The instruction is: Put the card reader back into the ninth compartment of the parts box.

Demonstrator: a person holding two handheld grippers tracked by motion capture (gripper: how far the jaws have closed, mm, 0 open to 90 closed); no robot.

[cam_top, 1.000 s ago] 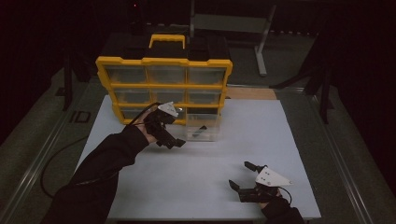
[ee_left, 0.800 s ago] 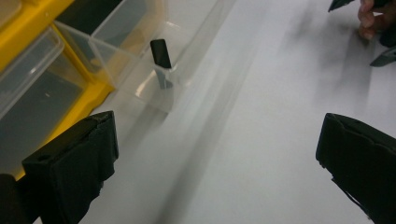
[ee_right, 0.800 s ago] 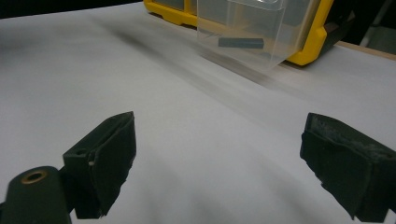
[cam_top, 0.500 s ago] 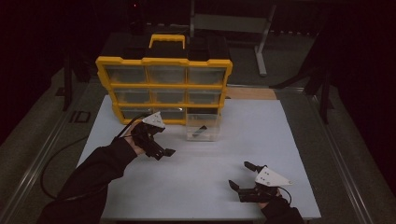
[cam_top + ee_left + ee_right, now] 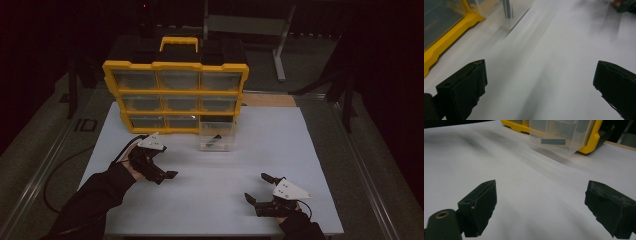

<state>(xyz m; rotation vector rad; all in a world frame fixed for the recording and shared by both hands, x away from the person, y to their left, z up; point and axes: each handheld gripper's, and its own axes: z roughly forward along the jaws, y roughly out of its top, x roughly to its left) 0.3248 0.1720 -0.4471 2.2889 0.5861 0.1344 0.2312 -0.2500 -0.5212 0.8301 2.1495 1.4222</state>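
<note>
One yellow organiser [image 5: 175, 92] with nine clear drawers sits at upper centre; one drawer [image 5: 216, 134] is pulled out, holding one dark piece [image 5: 215, 140]. Left gripper [image 5: 162, 175] and right gripper [image 5: 255, 189], lower frame, gape wide, empty.

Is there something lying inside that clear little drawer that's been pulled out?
Yes. In the right gripper view a small dark bar lies inside the clear drawer, pulled out of the yellow organizer.

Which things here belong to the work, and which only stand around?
Belong to the work:
clear drawer
dark piece inside it
yellow organizer
left tool
right tool

Only around:
table
metal stand behind
</note>
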